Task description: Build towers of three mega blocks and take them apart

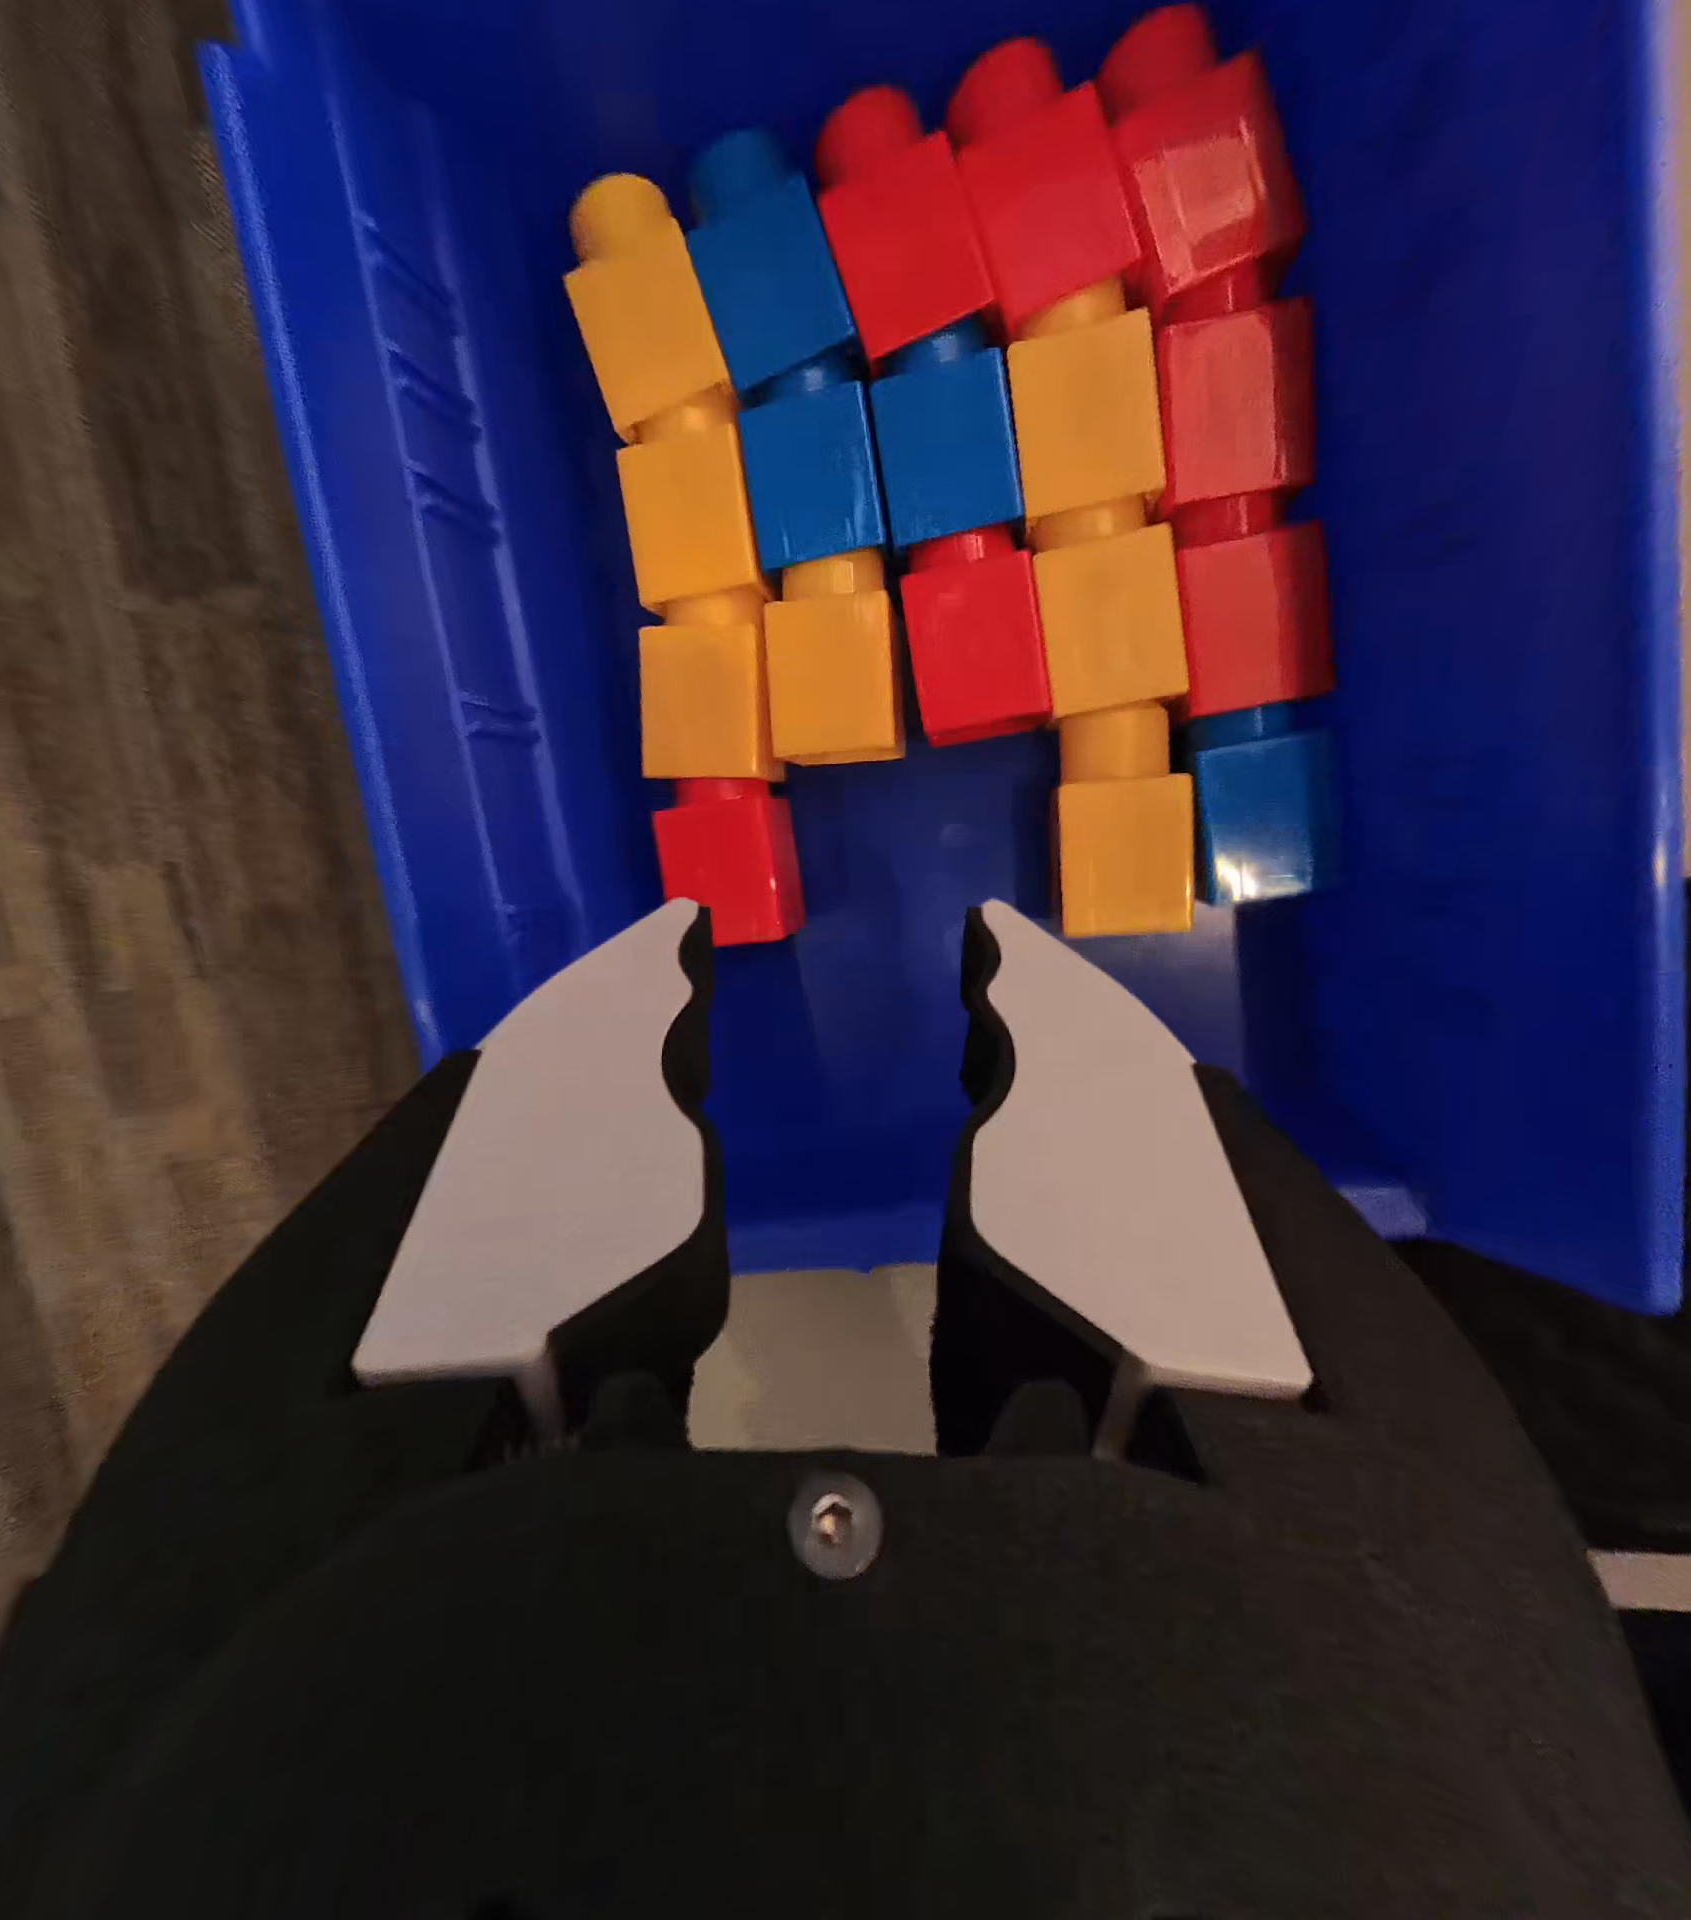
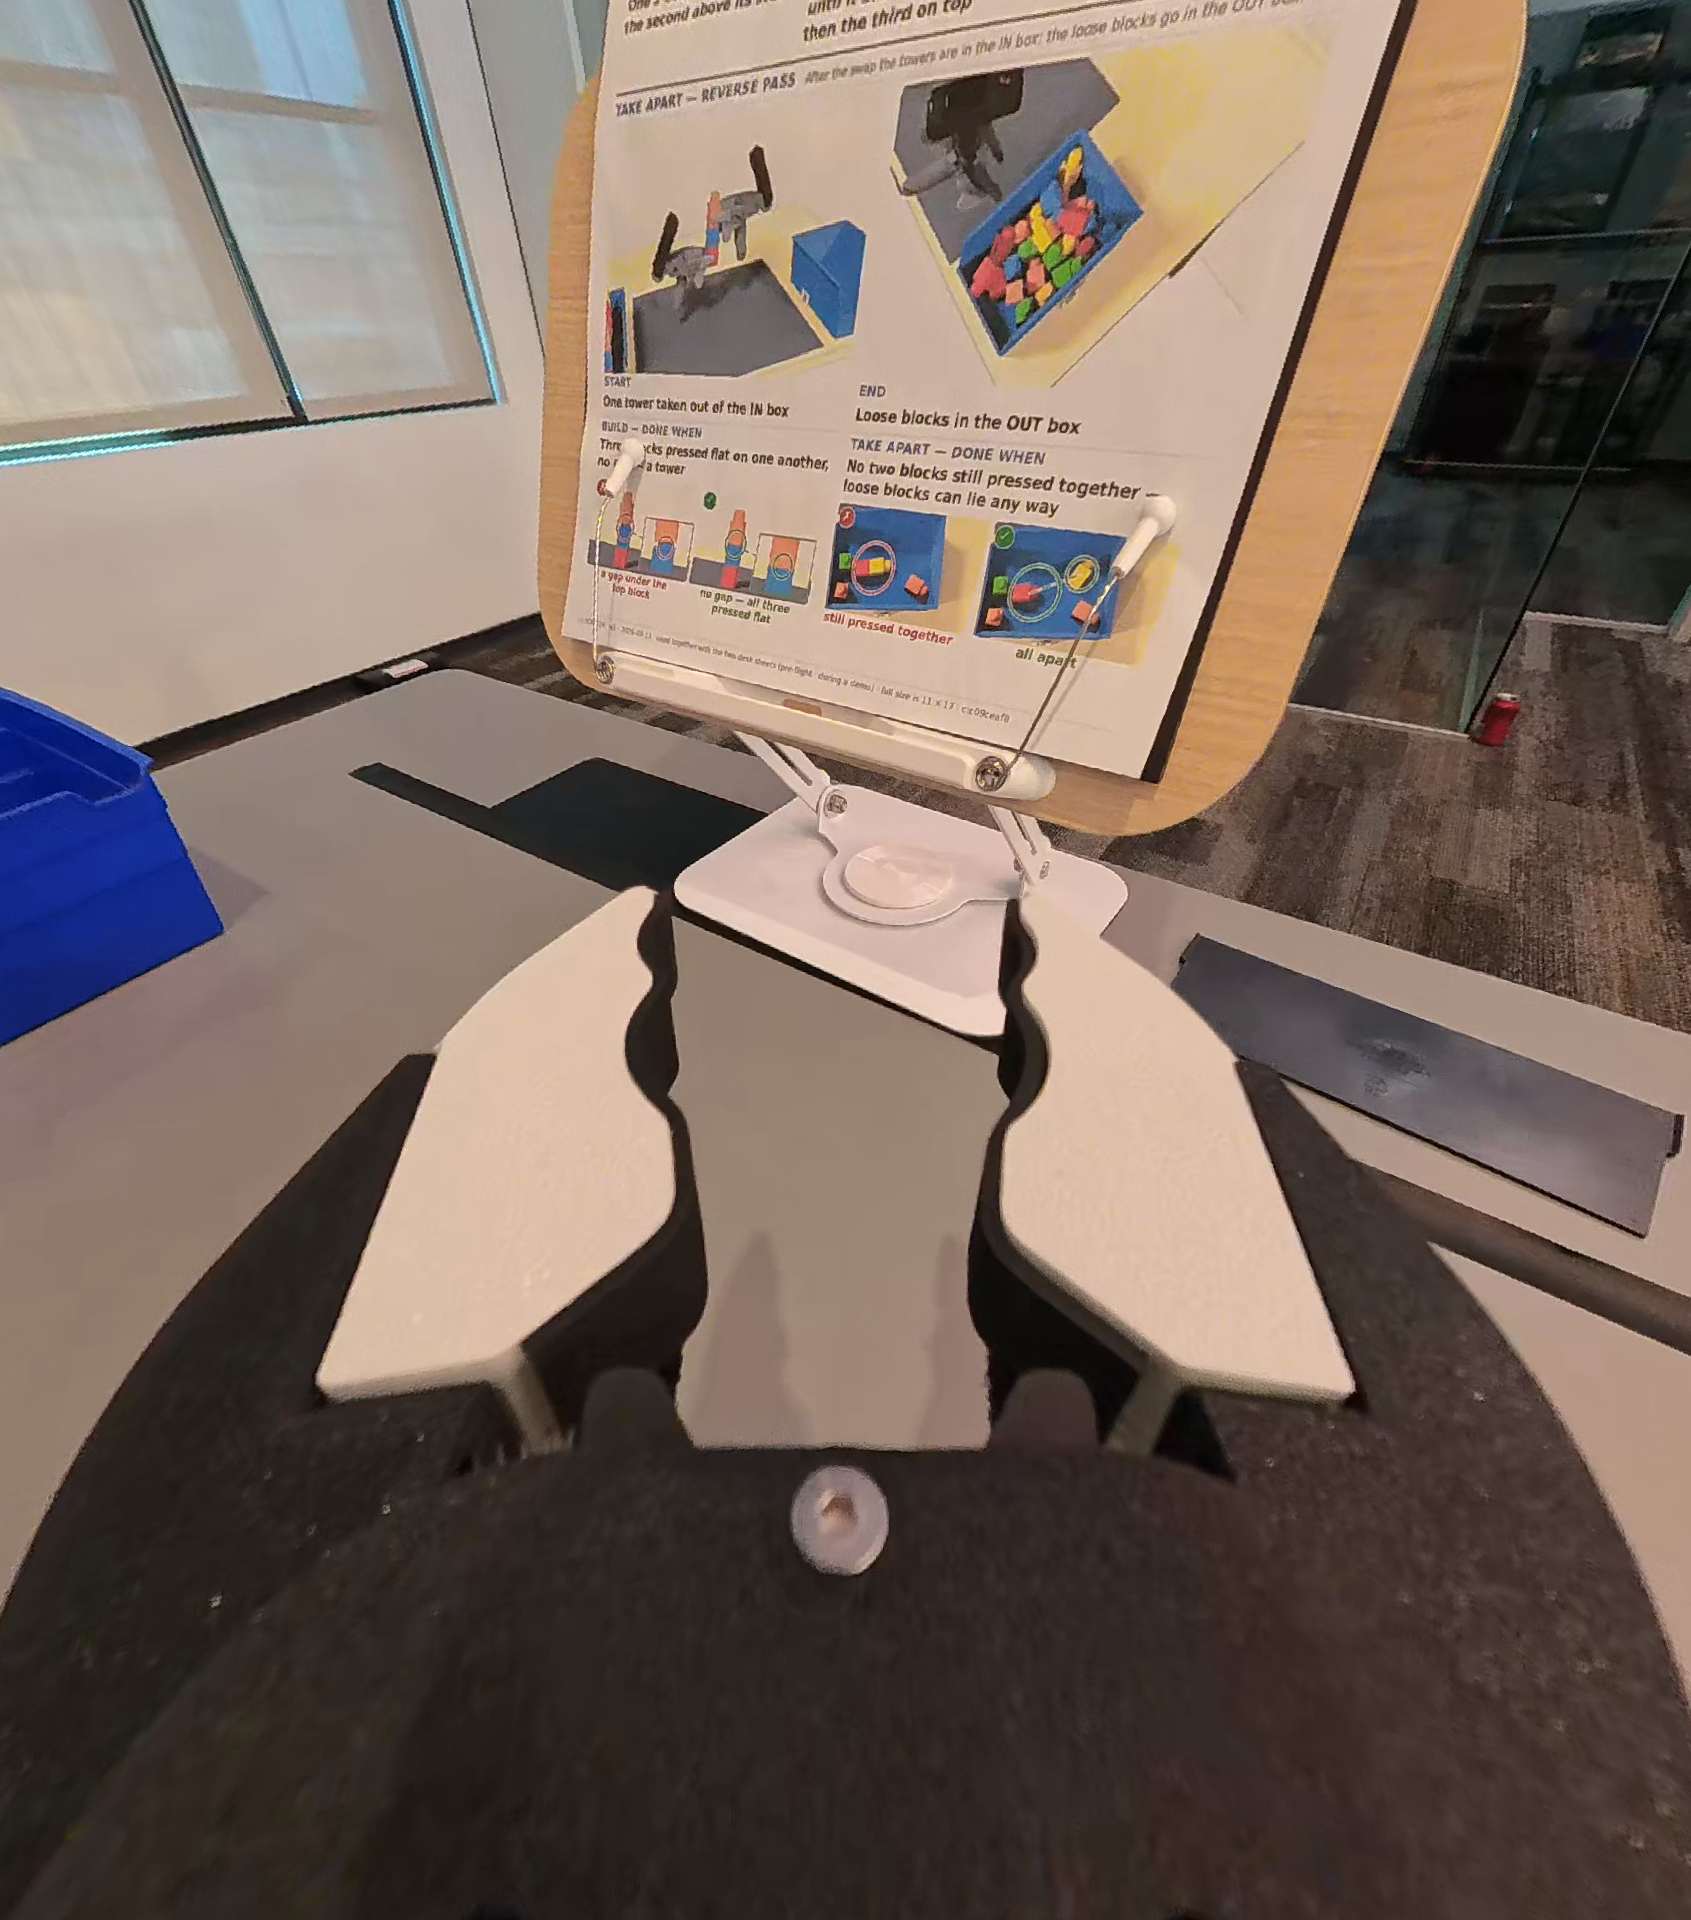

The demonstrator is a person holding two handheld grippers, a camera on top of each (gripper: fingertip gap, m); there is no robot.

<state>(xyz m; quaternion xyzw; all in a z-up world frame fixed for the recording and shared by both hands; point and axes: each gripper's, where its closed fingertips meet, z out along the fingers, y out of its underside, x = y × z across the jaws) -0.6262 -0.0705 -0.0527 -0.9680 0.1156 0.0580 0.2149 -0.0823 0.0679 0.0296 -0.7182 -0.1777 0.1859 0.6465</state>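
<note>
Left wrist view: mega block towers (image 1: 955, 499) lie side by side on floor of blue bin (image 1: 1506, 623), colours red, yellow, blue. Left gripper (image 1: 839, 920) at bin's open front, fingers apart, nothing between; left fingertip (image 1: 680, 925) just beside red block (image 1: 732, 862) at end of leftmost row. Right wrist view: right gripper (image 2: 836, 914) above grey bench (image 2: 301, 987), fingers apart, empty. Ahead, instruction sheet on stand (image 2: 908, 894); second blue bin (image 2: 20, 873) at left.
</note>
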